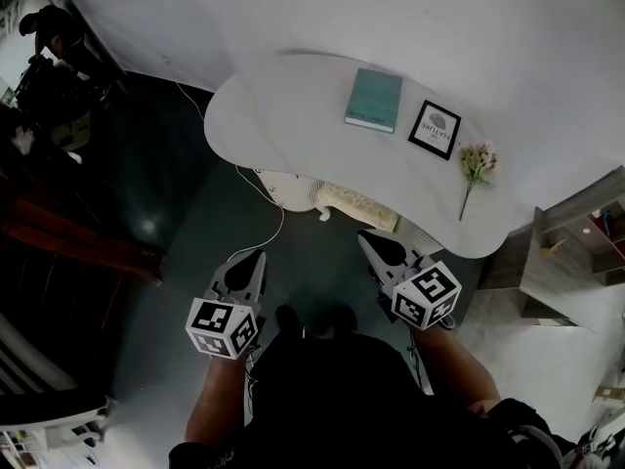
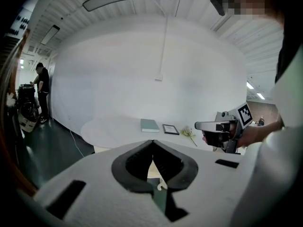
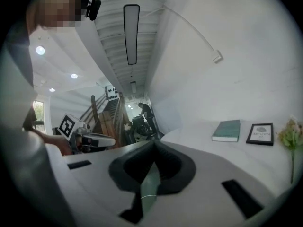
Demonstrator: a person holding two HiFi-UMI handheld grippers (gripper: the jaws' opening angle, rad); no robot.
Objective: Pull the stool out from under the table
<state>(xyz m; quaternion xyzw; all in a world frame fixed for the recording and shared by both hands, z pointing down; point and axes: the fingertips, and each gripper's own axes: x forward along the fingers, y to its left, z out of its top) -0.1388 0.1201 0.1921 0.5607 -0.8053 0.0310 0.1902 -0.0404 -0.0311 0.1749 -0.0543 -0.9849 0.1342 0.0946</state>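
Observation:
The stool point(image 1: 356, 206) has a cream patterned seat and white curved legs, and sits half hidden under the near edge of the white table point(image 1: 293, 106). My left gripper point(image 1: 259, 256) hovers over the dark floor in front of the stool's left side, shut and empty. My right gripper point(image 1: 363, 237) is shut and empty too, its tips just short of the seat's right end, not touching it. In the left gripper view the closed jaws point(image 2: 152, 144) face the table point(image 2: 113, 126), with the right gripper point(image 2: 208, 125) alongside. In the right gripper view the tips point(image 3: 152, 144) meet, and the left gripper point(image 3: 97, 140) shows at the left.
On the table lie a teal book point(image 1: 374, 100), a black picture frame point(image 1: 435, 129) and a flower sprig point(image 1: 475, 167). A white cable point(image 1: 271, 234) trails over the floor. A wooden shelf unit point(image 1: 576, 252) stands at the right, a stair rail point(image 1: 68, 237) at the left, a person point(image 1: 54, 32) far left.

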